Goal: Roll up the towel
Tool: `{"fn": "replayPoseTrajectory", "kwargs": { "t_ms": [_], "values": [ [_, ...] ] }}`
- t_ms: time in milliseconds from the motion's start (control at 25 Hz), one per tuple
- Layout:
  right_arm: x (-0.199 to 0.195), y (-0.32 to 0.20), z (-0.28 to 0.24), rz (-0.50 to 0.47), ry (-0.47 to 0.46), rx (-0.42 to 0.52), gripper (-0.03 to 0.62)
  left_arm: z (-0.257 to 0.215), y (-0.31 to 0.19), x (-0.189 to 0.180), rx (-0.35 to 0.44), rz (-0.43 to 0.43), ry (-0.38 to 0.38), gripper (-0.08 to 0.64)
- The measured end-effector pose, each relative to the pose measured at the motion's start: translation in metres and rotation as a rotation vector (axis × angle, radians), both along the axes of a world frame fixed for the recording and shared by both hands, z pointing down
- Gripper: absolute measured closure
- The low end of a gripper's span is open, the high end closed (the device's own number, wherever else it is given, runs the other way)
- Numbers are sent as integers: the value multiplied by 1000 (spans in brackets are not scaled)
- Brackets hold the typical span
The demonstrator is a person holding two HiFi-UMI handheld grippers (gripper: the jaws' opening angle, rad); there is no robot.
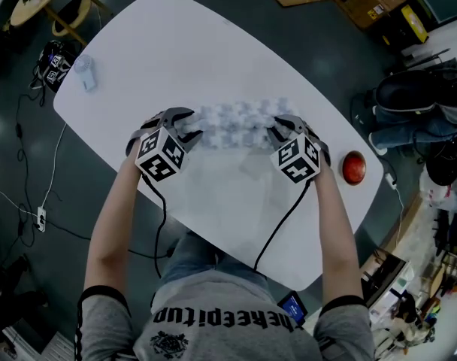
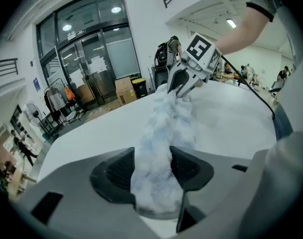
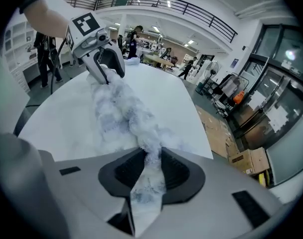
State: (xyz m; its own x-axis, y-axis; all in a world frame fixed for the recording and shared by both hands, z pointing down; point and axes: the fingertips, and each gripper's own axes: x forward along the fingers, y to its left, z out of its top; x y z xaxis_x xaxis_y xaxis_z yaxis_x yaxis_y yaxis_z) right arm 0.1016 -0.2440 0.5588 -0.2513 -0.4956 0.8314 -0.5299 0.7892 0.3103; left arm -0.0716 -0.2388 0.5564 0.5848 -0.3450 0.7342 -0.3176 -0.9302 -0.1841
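The left tool (image 1: 186, 127) and right tool (image 1: 279, 129) are released: jaws apart, with one end of the towel (image 1: 232, 125) lying between each pair. The towel lies as a long roll across the surface (image 1: 213, 51), left tool at its 9 o'clock end, right tool at 3 o'clock.

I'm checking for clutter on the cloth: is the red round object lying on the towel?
No, the red round object sits on the bare table near its right edge, clear of the towel.
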Motion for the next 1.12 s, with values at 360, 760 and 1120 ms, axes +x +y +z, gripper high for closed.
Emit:
{"fn": "replayPoseTrajectory", "kwargs": {
  "t_ms": [360, 760, 1120],
  "values": [
    [-4, 27, -24, 30, -185, -56, 445, -19, 27, -2, -71, -14, 97, 290],
    [-9, 47, -54, 103, -348, -13, 446, -66, 38, -9, 40, -233, 276, 291],
    [-3, 68, -109, 250, -552, 97, 591, -122, 56, -21, 124, -491, 468, 540]
  ]
}}
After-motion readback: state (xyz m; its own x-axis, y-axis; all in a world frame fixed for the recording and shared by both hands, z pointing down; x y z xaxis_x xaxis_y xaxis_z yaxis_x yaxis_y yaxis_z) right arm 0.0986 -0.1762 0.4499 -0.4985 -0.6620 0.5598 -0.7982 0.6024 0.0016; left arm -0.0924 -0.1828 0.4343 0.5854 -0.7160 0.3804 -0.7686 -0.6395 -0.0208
